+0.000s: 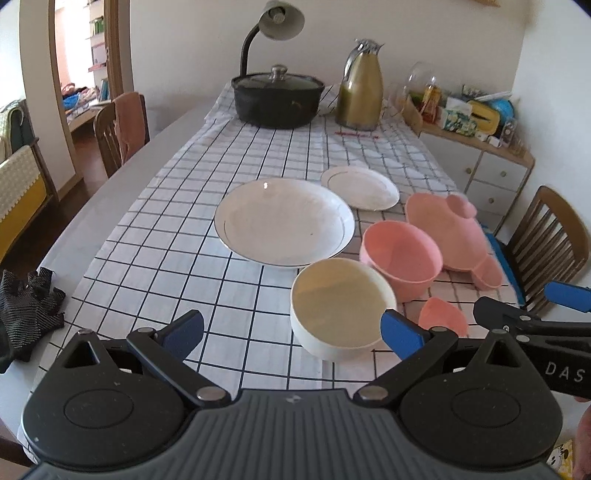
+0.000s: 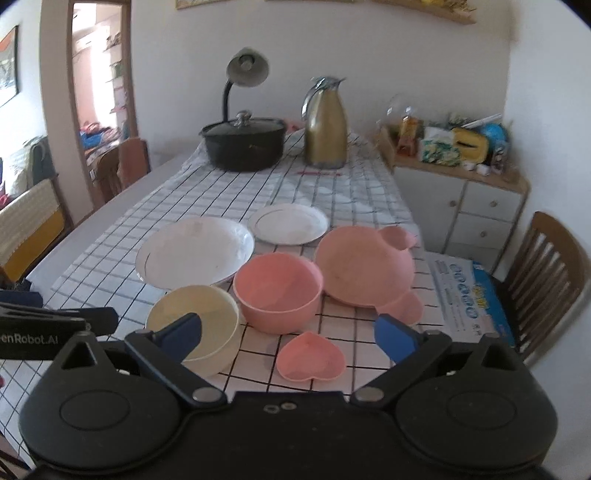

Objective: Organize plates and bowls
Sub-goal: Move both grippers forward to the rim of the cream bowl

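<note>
On the checked cloth lie a large white plate (image 1: pixel 284 221) (image 2: pixel 195 251), a small white plate (image 1: pixel 360 186) (image 2: pixel 288 223), a cream bowl (image 1: pixel 340 306) (image 2: pixel 195 325), a pink bowl (image 1: pixel 400 258) (image 2: pixel 279 290), a pink pig-shaped dish (image 1: pixel 450 229) (image 2: pixel 365 266) and a small pink heart dish (image 1: pixel 443 315) (image 2: pixel 310 356). My left gripper (image 1: pixel 291 332) is open and empty, just short of the cream bowl. My right gripper (image 2: pixel 290 336) is open and empty above the heart dish; it also shows in the left wrist view (image 1: pixel 524 306).
A black lidded pot (image 1: pixel 277 98), a desk lamp (image 1: pixel 275 26) and a gold thermos jug (image 1: pixel 360 86) stand at the table's far end. Dark gloves (image 1: pixel 27 306) lie at the left edge. Wooden chairs (image 2: pixel 543 273) flank the table; a cluttered cabinet (image 2: pixel 461 177) stands right.
</note>
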`<state>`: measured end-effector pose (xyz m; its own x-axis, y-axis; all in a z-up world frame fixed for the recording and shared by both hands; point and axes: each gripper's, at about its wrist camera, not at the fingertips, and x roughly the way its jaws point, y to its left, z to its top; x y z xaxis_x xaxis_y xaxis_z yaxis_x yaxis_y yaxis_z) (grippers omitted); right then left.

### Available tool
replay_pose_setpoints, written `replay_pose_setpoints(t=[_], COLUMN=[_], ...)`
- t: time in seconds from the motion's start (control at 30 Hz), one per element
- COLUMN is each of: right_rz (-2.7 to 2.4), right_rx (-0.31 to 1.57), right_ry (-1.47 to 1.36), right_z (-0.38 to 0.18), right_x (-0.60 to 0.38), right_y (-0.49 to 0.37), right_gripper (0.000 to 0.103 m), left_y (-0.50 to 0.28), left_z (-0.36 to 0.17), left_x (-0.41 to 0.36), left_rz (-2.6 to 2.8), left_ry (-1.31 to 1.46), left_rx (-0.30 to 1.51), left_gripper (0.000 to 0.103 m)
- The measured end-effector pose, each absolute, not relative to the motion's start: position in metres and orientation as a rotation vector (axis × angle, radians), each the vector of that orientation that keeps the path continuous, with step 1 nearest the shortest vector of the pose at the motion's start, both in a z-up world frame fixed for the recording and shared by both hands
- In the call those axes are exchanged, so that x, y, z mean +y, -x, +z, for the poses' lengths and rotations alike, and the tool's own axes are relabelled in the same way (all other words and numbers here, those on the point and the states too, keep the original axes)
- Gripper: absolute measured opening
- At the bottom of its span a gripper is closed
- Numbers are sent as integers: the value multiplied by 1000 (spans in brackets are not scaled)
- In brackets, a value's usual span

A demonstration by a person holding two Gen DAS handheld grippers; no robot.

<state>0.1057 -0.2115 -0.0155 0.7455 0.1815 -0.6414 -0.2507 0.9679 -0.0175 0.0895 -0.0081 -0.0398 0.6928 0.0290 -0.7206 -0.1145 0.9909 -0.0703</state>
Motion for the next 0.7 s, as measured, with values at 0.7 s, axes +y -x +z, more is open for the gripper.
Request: replay_pose_setpoints(t=[0.7], right_rz=[326], right_rx=[1015], right_ry=[22], right_z=[-70], right_x=[-188], right_y=[-200], right_gripper=[67], left_y=[-173], left_z=[-92], left_x=[10], left_rz=[47], left_ry=[150], left_rx=[1017], left_gripper=[81])
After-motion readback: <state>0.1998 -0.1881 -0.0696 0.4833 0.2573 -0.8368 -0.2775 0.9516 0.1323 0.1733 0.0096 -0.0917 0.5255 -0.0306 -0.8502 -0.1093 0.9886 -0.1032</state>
